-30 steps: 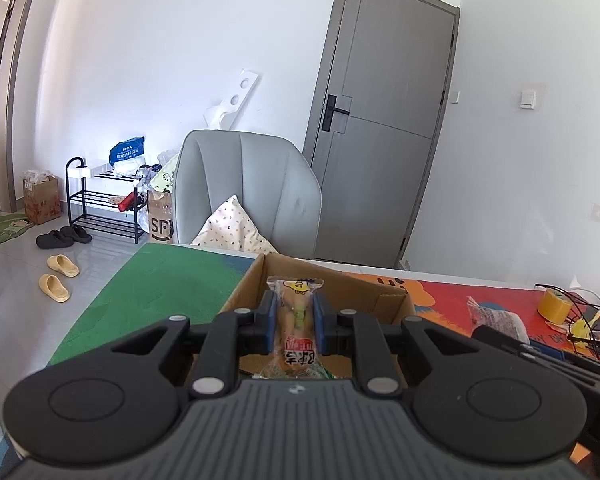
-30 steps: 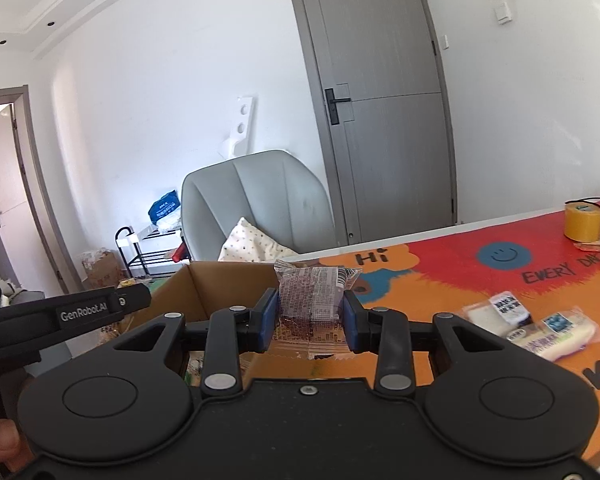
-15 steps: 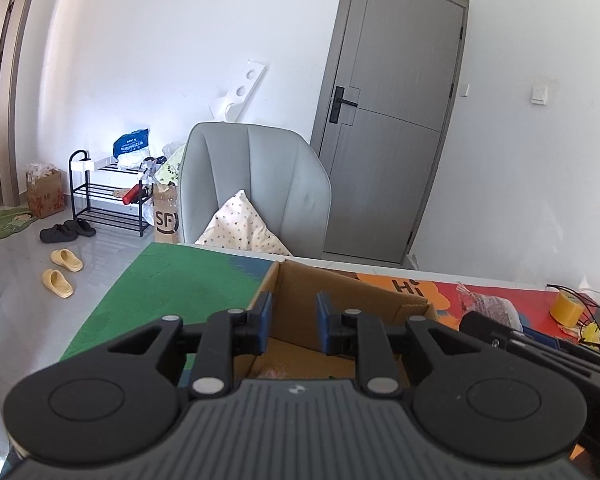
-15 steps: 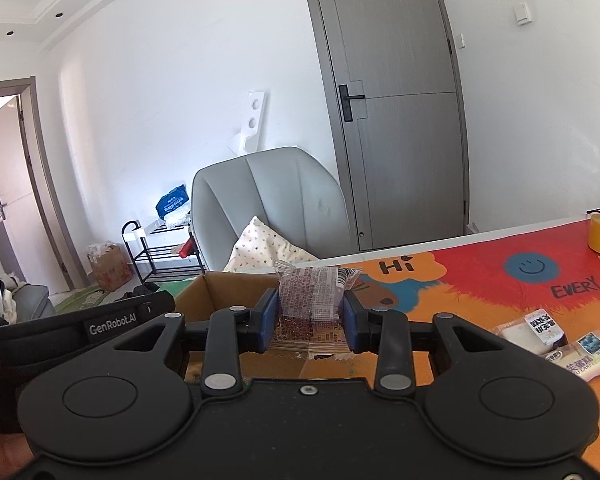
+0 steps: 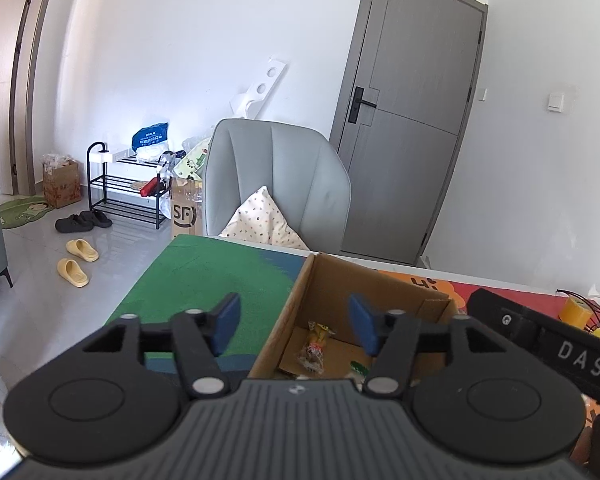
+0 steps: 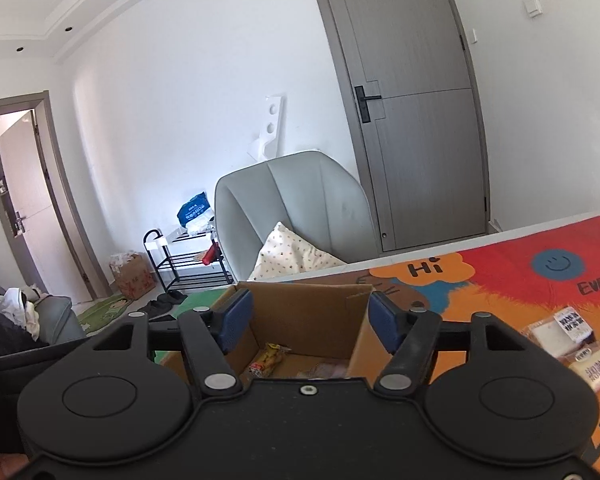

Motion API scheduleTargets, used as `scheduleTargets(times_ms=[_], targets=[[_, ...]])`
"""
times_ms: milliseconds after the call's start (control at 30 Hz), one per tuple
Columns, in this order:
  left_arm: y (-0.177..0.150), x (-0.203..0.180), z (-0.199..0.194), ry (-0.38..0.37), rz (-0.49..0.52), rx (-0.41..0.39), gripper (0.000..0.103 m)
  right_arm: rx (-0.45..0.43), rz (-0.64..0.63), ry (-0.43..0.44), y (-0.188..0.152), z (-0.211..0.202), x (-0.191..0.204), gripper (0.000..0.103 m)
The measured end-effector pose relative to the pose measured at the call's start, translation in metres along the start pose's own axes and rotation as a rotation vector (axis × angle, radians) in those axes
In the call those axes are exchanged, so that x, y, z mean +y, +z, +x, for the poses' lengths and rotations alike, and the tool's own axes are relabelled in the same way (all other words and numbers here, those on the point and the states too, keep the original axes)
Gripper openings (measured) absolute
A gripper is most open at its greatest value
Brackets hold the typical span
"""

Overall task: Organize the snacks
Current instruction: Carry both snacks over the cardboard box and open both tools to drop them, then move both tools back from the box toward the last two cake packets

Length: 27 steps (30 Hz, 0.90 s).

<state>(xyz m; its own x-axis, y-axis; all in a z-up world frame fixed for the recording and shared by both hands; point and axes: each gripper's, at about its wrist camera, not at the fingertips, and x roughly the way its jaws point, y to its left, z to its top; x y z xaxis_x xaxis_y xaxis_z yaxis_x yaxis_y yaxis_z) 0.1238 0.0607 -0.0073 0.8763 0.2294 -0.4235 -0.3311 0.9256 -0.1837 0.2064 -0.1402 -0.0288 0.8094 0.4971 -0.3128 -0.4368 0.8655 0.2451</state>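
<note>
The left gripper (image 5: pixel 294 322) is seen with its blue pads spread wide; the jaws have just been opening, and nothing is pressed between them. It is held above the near left corner of a cardboard box (image 5: pixel 328 284), one pad over the green part of the table mat (image 5: pixel 204 276), the other over the box. On the box floor a sausage snack in a clear wrapper (image 5: pixel 315 346) is lying loose, below the pads and apart from them.

The right gripper (image 6: pixel 312 322) is likewise found with its jaws standing wide, having just been opening, with nothing gripped. It is pointed into the same cardboard box (image 6: pixel 308 312). The same sausage snack (image 6: pixel 269 358) is seen on the floor, and a reddish packet (image 6: pixel 326 370) lies beside it, partly hidden by the gripper body.

Further right, several wrapped snacks (image 6: pixel 568 330) are left on the orange and red mat. Behind the table a grey chair (image 5: pixel 276 184) with a spotted cushion (image 5: pixel 264 220) is placed.
</note>
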Motion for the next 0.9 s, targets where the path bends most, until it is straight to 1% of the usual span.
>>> scheduleTargets(times_ms=[33,133,200,333,433,567,900], targets=[[-0.001,-0.002,-0.002,0.000,0.006,-0.003,0.075,-0.003,0.005,-0.009,-0.001,-0.003,-0.003,0.076],[-0.002,-0.009,-0.006,0.006,0.028,-0.017,0.085,-0.006,0.018,-0.039,-0.003,-0.011,-0.011,0.081],[-0.004,-0.014,-0.009,0.011,0.039,-0.026,0.089,-0.005,0.027,-0.052,-0.005,-0.015,-0.017,0.083],[-0.007,-0.022,-0.012,0.014,0.050,-0.010,0.090,-0.017,0.045,-0.082,-0.009,-0.029,-0.027,0.093],[-0.011,-0.028,-0.014,0.007,0.056,0.008,0.090,-0.027,0.052,-0.097,-0.010,-0.040,-0.034,0.097],[-0.017,-0.039,-0.021,-0.006,0.072,0.006,0.091,-0.037,0.067,-0.120,-0.013,-0.053,-0.045,0.102],[-0.027,-0.075,-0.038,-0.064,0.119,0.001,0.091,-0.062,0.098,-0.172,-0.017,-0.083,-0.074,0.103]])
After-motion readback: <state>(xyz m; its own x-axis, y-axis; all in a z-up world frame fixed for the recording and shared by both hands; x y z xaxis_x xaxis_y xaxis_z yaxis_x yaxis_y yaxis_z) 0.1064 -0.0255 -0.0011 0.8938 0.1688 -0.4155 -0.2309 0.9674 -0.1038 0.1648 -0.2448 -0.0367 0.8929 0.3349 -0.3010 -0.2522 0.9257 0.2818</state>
